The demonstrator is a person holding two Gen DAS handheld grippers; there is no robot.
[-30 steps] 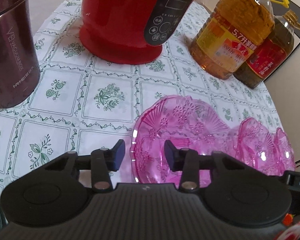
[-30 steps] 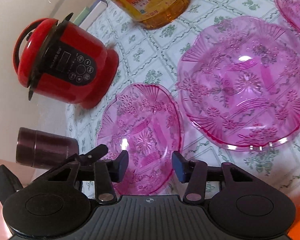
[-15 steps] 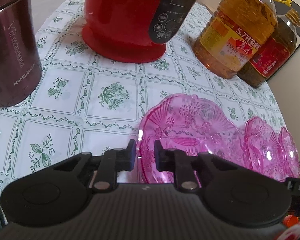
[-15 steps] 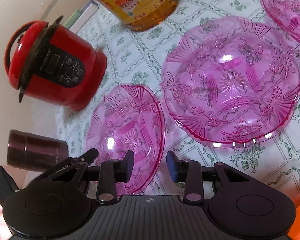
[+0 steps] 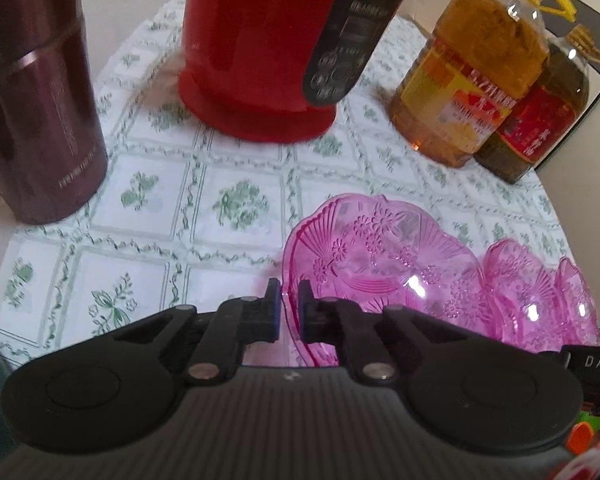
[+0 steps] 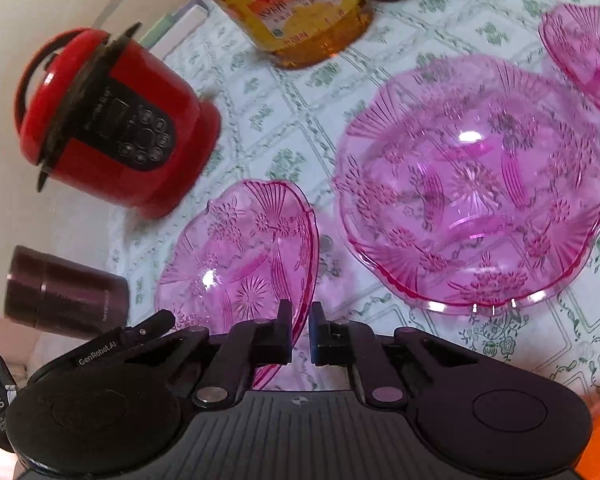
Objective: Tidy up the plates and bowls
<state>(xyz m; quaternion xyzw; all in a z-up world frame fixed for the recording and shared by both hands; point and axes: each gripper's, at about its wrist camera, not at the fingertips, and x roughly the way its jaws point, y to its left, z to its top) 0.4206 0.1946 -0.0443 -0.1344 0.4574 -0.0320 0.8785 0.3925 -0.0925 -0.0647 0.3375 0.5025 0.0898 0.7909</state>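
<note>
A small pink glass plate lies on the patterned tablecloth; both grippers hold it by opposite rims. My left gripper is shut on its near left rim. In the right wrist view the same plate is tilted, and my right gripper is shut on its rim. A large pink glass bowl sits to the right of it, also seen in the left wrist view. A third pink dish lies at the far right.
A red electric cooker stands at the back, a dark maroon canister at the left. Two oil bottles stand at the back right. The round table's edge curves close on the right.
Both grippers went from open to shut on the small pink plate's rim. The plate's edge has lifted and tilted in the right wrist view.
</note>
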